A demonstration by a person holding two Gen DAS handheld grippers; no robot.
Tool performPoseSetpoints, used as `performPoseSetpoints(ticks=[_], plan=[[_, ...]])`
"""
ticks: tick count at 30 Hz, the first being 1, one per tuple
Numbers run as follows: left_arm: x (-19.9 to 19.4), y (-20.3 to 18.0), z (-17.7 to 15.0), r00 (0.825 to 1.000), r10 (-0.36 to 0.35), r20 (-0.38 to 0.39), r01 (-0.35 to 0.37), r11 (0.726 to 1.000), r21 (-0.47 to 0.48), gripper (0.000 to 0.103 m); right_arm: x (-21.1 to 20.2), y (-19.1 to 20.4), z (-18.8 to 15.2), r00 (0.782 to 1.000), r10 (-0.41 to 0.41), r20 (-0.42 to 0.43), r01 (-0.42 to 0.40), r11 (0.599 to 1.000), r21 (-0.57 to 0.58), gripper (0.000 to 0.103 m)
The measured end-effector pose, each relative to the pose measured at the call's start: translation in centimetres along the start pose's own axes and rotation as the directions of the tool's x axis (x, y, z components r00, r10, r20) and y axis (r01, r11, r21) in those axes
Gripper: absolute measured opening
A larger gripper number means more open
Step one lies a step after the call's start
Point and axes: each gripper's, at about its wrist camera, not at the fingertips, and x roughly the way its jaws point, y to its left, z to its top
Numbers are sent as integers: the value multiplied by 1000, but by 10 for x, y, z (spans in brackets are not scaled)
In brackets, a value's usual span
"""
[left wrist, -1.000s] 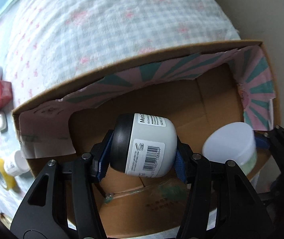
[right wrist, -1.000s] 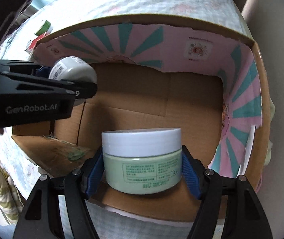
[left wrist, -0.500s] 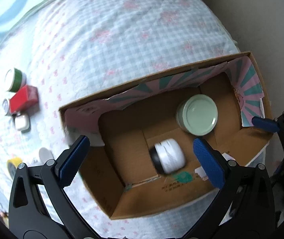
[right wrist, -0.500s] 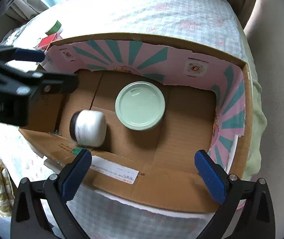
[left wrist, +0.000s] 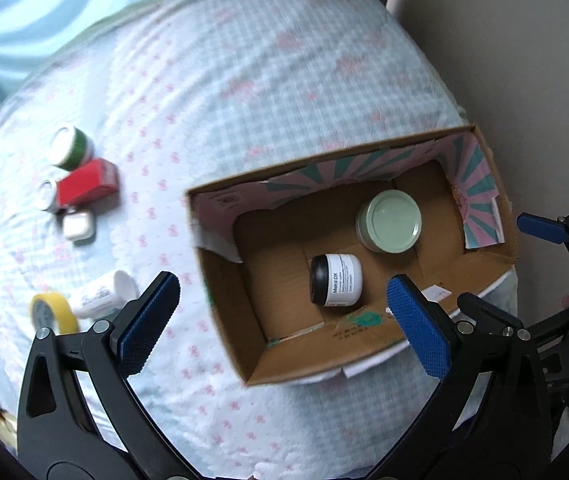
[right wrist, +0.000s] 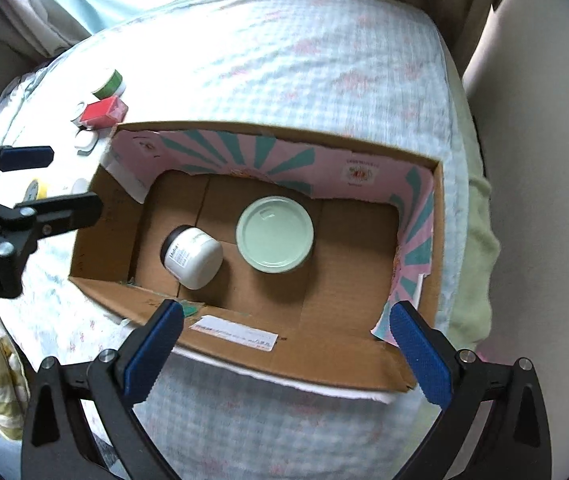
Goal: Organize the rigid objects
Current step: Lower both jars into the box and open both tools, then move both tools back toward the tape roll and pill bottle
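Both the left gripper [left wrist: 284, 316] and the right gripper [right wrist: 288, 340] are hanging released and empty, while below their fingers the white jar [right wrist: 192, 258] and green jar [right wrist: 274, 234] are sitting inside the cardboard box [right wrist: 244, 354].

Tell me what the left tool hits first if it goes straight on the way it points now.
Probably the cardboard box: the open left tool points steeply down over the box's left part, so it would likely meet the bare floor beside the small white jar. Depth is uncertain.
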Motion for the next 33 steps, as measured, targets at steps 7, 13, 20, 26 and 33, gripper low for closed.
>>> performPoseSetpoints(ticks=[7, 13, 20, 26, 33], plan=[[-66, 30, -32, 996, 21, 81, -17, 999, -51, 103, -49, 26, 12, 997, -30, 74, 32, 999, -24, 103], [-118, 70, -79, 990, 70, 126, -53, 990, -129, 103, -96, 54, 18, 984, 16, 177, -28, 997, 65, 103], [-161, 128, -132, 971, 148, 187, -109, 973, -203, 103, -124, 104, 20, 973, 33, 227, -48, 997, 62, 103], [-174, 197, -169, 967, 149, 207, -95, 963, -252, 103, -144, 159, 24, 965, 40, 258, -47, 999, 21, 103], [-167, 265, -199, 976, 90, 197, -48, 977, -206, 103, -149, 244, 44, 963, 60, 262, -48, 998, -52, 103]])
